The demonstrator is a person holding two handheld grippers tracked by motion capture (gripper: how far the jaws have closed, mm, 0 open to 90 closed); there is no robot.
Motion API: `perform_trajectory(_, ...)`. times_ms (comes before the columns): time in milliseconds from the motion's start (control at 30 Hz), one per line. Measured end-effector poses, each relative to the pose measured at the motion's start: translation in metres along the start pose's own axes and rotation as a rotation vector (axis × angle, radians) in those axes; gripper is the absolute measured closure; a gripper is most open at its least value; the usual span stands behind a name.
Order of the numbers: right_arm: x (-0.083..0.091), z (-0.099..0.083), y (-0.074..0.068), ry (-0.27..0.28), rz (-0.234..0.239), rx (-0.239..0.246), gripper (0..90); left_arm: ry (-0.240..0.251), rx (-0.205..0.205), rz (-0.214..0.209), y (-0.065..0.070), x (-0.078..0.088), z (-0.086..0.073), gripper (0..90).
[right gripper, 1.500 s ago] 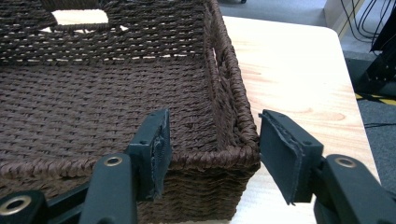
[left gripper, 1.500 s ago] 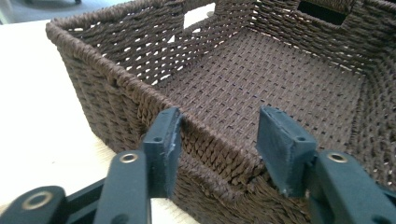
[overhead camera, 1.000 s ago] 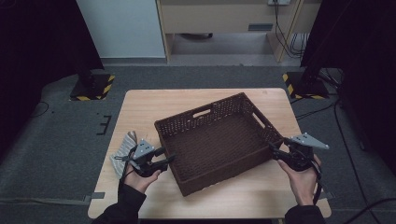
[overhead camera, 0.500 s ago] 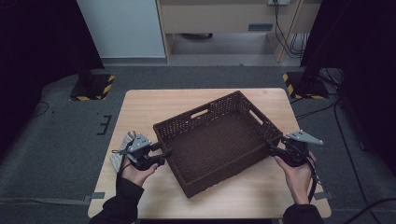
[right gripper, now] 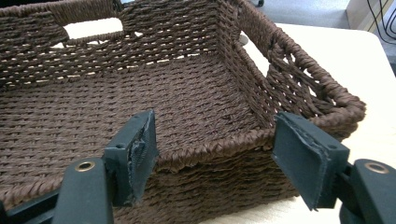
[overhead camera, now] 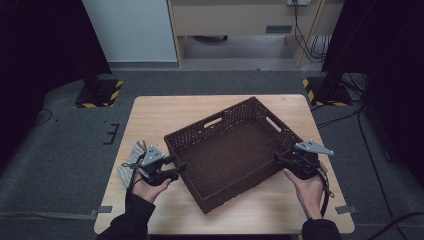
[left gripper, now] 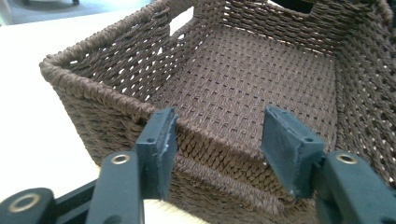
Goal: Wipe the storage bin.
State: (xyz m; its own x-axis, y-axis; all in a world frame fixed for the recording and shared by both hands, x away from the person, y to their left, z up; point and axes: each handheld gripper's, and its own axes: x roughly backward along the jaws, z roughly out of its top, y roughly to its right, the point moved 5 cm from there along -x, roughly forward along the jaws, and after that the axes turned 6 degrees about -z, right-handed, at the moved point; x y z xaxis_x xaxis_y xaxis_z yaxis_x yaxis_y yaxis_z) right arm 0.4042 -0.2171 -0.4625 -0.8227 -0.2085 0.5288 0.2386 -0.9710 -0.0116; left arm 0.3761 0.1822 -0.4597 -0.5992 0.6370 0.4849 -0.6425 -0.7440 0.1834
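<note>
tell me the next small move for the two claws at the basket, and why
Probably ease both claws back from the basket. The left claw and right claw stand open, pads off the weave, the right one having just opened wider, and the basket rests flat on the table.

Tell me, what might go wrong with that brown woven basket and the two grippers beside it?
Both the left gripper and right gripper stand open at the rim of the brown woven basket, gripping nothing, so a lift could slip. The basket sits askew on the wooden table; a nudge may push it into the small striped cloth.
</note>
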Motion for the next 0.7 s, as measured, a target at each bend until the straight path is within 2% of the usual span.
perform_trajectory(133,-0.002,0.001,0.001,-0.001,-0.008,0.004,30.9,0.017,0.018,0.042,-0.013,0.004,0.003,42.1)
perform_trajectory(200,-0.003,0.001,0.002,0.0,-0.011,0.011,31.3,0.013,0.024,0.036,-0.017,0.003,0.0,41.8)
perform_trajectory(267,-0.005,0.002,0.004,0.004,-0.017,0.012,31.6,0.021,0.033,0.019,-0.016,0.001,0.0,40.6)
perform_trajectory(400,-0.01,0.003,0.008,0.008,-0.032,0.002,32.4,0.006,0.008,-0.02,-0.005,-0.004,-0.001,43.5)
perform_trajectory(467,-0.008,0.003,0.006,0.008,-0.034,0.005,32.9,0.0,-0.014,-0.008,-0.002,-0.006,-0.002,41.7)
perform_trajectory(600,-0.001,0.006,-0.002,0.022,-0.024,0.005,30.4,0.004,-0.001,-0.014,-0.003,-0.005,-0.003,42.1)
perform_trajectory(700,-0.001,0.004,-0.011,0.01,-0.013,0.002,28.7,-0.001,-0.005,-0.017,-0.003,-0.004,-0.002,42.4)
